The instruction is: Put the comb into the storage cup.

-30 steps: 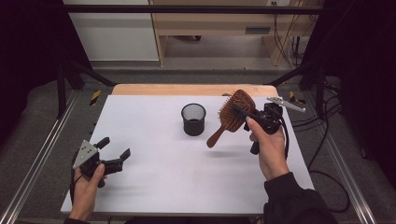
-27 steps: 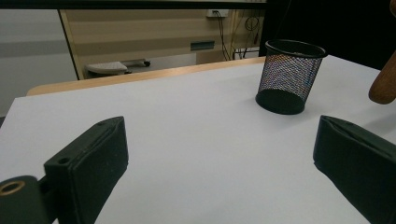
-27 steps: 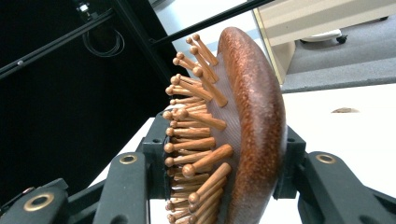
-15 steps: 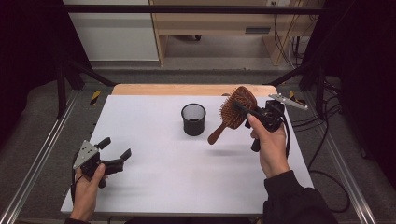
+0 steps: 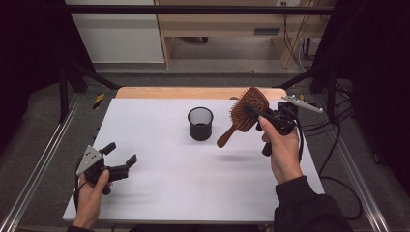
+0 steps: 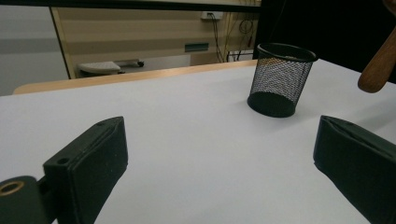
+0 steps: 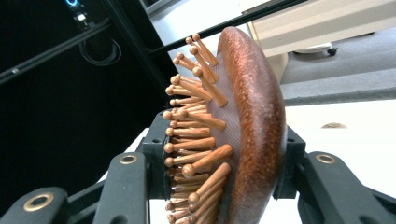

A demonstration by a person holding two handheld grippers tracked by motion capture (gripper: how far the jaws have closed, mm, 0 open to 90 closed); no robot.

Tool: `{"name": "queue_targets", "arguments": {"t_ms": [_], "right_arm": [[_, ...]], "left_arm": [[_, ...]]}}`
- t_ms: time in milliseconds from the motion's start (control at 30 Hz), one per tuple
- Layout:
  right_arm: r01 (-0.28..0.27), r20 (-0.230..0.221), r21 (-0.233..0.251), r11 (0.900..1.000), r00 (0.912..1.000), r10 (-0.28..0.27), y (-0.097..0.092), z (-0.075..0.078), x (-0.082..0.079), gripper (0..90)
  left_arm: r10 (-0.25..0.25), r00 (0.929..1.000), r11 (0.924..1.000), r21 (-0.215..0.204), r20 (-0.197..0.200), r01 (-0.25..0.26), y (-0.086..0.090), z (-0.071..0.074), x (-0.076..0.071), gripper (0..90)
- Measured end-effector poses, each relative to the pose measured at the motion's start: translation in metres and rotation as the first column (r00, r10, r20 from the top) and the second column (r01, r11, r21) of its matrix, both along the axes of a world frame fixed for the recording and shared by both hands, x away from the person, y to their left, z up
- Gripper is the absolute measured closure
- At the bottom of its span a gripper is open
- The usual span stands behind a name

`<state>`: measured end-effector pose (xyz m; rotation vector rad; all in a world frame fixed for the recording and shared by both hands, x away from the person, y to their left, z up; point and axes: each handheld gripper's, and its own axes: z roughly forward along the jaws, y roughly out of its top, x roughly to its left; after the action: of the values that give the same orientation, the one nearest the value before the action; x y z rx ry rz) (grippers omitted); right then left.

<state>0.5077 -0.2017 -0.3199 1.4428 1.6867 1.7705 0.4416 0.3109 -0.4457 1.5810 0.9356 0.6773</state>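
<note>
Right gripper [image 5: 258, 116] clenches wooden hairbrush [image 5: 246, 112] aloft at 3 o'clock of empty mesh cup [image 5: 200, 123], insertion pending; left gripper [image 5: 121, 157] released.

My table [image 5: 159, 183] has a flat white top, with a strip of bare light wood [image 5: 193, 92] showing along its far edge. One thing stands directly on it: a small black mesh cup [image 5: 200, 123], upright with its mouth open to the ceiling, a little past the middle toward the far side. From my left claw's camera I see the cup [image 6: 280, 79] resting squarely on the white surface, its round base flat against it.
</note>
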Motion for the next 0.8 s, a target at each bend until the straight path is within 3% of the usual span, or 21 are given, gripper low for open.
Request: {"name": "queue_targets", "arguments": {"t_ms": [133, 300, 800], "right_arm": [[0.010, -0.011, -0.021, 0.9997, 0.9999, -0.010, -0.002, 0.000, -0.002, 52.2], [0.012, -0.005, -0.015, 0.9998, 0.9999, -0.012, -0.004, 0.001, -0.002, 52.3], [0.050, 0.004, -0.004, 0.9987, 0.9987, -0.050, -0.018, 0.009, 0.006, 52.3]], "left_arm": [[0.002, 1.0000, 0.9999, -0.014, -0.010, -0.002, 0.001, -0.001, 0.000, 3.4], [0.015, 0.9998, 0.9988, -0.046, -0.012, -0.016, 0.004, 0.000, 0.000, 3.4], [0.032, 0.9994, 0.9964, -0.078, -0.016, -0.033, 0.009, 0.000, -0.001, 3.6]]}}
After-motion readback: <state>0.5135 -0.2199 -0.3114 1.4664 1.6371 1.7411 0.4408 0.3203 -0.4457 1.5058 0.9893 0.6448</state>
